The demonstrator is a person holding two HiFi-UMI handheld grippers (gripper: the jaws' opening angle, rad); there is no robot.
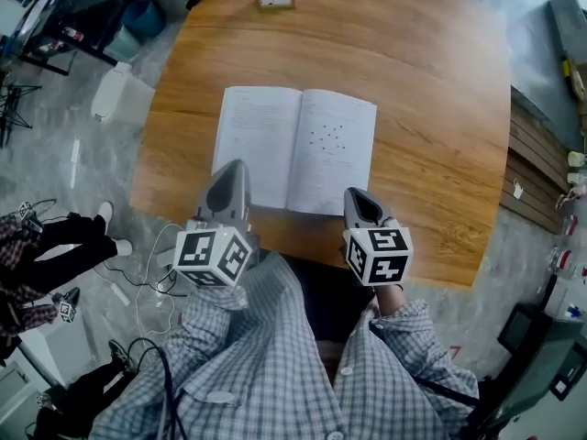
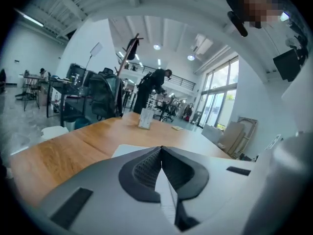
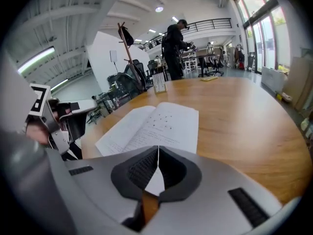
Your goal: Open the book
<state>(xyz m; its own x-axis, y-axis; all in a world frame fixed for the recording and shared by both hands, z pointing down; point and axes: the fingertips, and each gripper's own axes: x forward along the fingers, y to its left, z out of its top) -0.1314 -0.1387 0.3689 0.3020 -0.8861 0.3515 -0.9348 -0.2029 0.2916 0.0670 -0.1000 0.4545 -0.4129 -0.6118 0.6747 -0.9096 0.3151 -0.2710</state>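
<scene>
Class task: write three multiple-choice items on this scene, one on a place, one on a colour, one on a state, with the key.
1. The book lies: A on the floor; B on the table; C on a chair.
2. Its pages are: A white; B blue; C red.
3. The right gripper's jaws are: A wide apart; B shut on the book; C shut, empty.
Key: B, it lies flat on the wood; A, both pages show white; C, the jaws meet with nothing between.
</scene>
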